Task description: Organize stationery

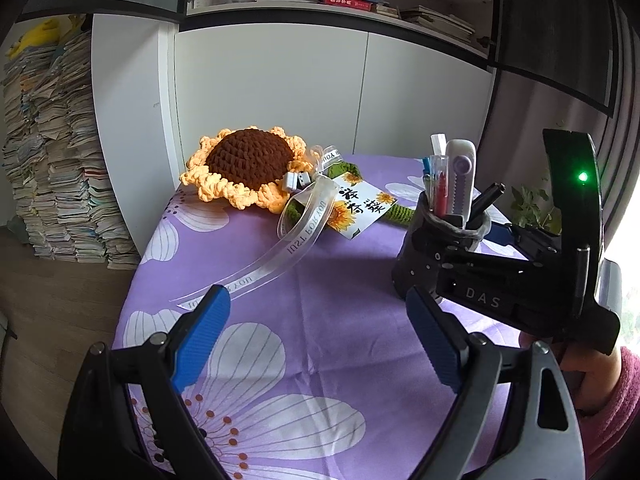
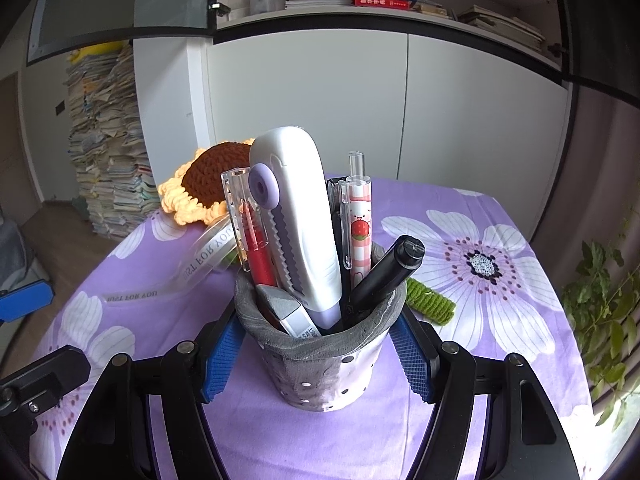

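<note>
Purple flower-print cloth covers the surface (image 2: 500,208). My right gripper (image 2: 316,344) has its jaws clasped around the grey speckled pen cup (image 2: 320,368); its own view alone shows the pink-checked pen (image 2: 360,228) inside. My left gripper (image 1: 316,344) hangs with jaws parted, and its view reveals the crocheted sunflower's (image 1: 248,164) card.

pen holder (image 2: 320,364): 1 | pens (image 2: 360,220): 3 | utility knife (image 2: 296,216): 1 | crochet sunflower (image 1: 244,164): 1

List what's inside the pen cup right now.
The pen cup holds a white-and-purple utility knife, a red pen, a pink patterned pen, a black marker and an eraser. Their lower ends are hidden.
</note>
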Motion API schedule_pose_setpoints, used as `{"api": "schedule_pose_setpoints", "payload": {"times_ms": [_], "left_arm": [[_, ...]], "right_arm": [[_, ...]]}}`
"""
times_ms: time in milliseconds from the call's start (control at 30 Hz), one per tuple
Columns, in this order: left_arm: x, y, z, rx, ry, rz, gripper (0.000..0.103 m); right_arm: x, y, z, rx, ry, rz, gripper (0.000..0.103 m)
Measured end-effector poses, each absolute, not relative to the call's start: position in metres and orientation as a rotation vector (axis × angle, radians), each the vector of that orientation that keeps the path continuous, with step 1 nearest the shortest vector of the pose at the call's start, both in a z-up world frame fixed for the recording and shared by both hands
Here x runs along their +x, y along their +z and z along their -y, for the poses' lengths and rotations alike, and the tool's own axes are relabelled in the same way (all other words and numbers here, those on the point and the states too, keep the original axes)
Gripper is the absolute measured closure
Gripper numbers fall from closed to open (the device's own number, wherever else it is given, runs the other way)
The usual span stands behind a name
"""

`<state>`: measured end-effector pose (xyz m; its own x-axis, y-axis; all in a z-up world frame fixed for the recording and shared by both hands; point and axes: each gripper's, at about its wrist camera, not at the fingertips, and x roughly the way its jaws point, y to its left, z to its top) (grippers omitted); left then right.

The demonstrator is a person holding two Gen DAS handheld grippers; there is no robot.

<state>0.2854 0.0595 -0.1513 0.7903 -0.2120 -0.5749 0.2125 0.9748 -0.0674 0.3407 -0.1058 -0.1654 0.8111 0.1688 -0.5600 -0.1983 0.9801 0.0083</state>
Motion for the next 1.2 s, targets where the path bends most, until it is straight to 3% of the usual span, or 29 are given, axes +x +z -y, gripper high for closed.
{"api": "schedule_pose_setpoints", "payload": {"times_ms": [567, 700, 900, 1100, 1200], "left_arm": [[0.275, -0.141, -0.061, 0.006, -0.217, -0.606, 0.014], [0.272, -0.138, -0.059, 0.01, -0.217, -0.601, 0.014], [0.263, -0.128, -0.051, 0.004, -0.234, -0.58, 0.014], [0.244, -0.1, -0.038, 0.009, -0.265, -0.502, 0.013], [0.231, -0.079, -0.03, 0.011, -0.275, -0.448, 0.008]], "right_arm": [[0.327, -0.156, 0.107, -0.082, 0.212, -0.588, 0.032], [0.322, -0.157, 0.108, -0.1, 0.212, -0.599, 0.026], [0.304, -0.156, 0.12, -0.09, 0.204, -0.625, 0.025], [0.27, -0.126, 0.136, -0.089, 0.156, -0.579, 0.025], [0.249, -0.105, 0.145, -0.072, 0.13, -0.53, 0.025]]}}
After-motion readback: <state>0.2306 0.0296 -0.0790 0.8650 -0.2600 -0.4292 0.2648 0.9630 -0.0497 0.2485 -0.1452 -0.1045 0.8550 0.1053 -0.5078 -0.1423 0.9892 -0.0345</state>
